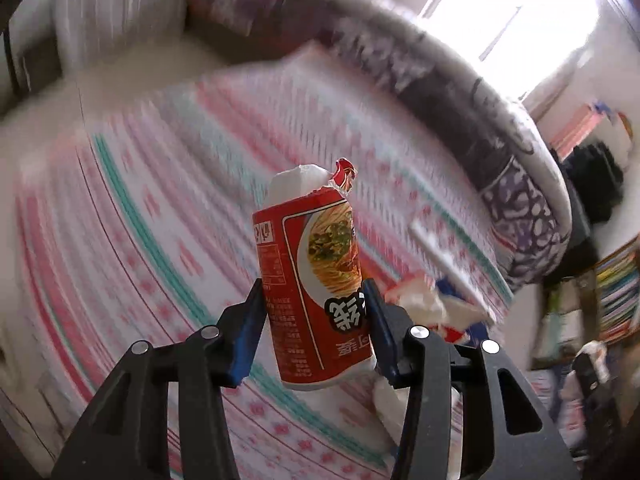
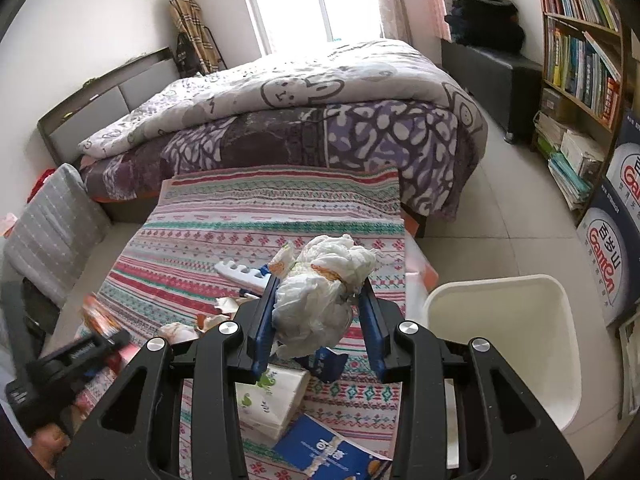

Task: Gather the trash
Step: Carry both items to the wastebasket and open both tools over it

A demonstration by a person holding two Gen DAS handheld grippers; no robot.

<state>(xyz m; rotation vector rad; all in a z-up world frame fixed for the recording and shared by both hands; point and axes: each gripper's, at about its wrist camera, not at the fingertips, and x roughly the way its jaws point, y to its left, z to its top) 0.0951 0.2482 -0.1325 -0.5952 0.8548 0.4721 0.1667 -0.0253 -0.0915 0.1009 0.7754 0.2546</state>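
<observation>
A bedroom desk under striped cloth [image 2: 256, 216]. Left tongs [image 1: 314, 312] clamp a noodle packet [image 1: 312, 280], blurred; right tongs [image 2: 318, 316] clamp crumpled plastic [image 2: 320, 296]. Next, probably, carrying both to the lower-right bin [image 2: 560, 304].

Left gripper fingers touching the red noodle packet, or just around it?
Touching. The left wrist view shows both blue fingers pressed against the sides of the red noodle packet, which is held up off the striped cloth.
</observation>
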